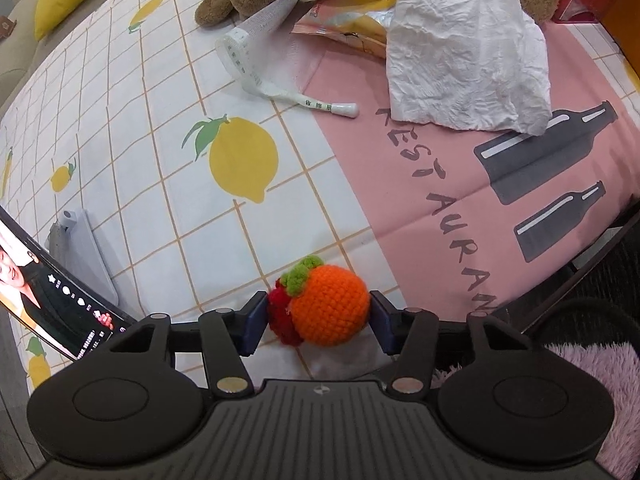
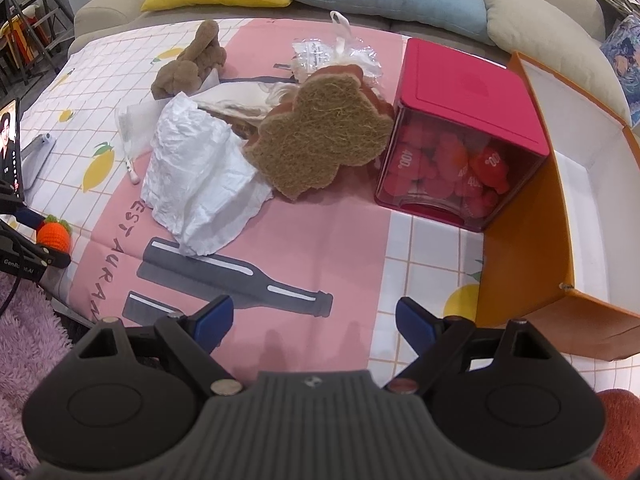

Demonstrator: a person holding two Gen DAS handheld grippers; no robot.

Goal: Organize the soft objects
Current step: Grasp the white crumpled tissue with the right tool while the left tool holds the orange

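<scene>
At the table's near left edge, the left gripper (image 1: 318, 320) is clamped on the crocheted orange (image 1: 329, 305), so the pick-up looks done; the right gripper (image 2: 314, 322) hangs spread and empty. The toy lies sideways, long axis left-right, green leaves up-left beside its red piece. Next comes carrying it right to the orange box (image 2: 576, 216), past the tissue (image 2: 200, 176) and brown plush (image 2: 188, 64) farther off.

We read "RESTAURAN" in grey letters on the pink tablecloth panel (image 1: 440, 184), "400" on the red pieces inside the red-lidded clear box (image 2: 460, 148), and "GenRobot.AI" on the left gripper (image 2: 40, 236) body; the snack packet (image 1: 360, 20) print is illegible.
</scene>
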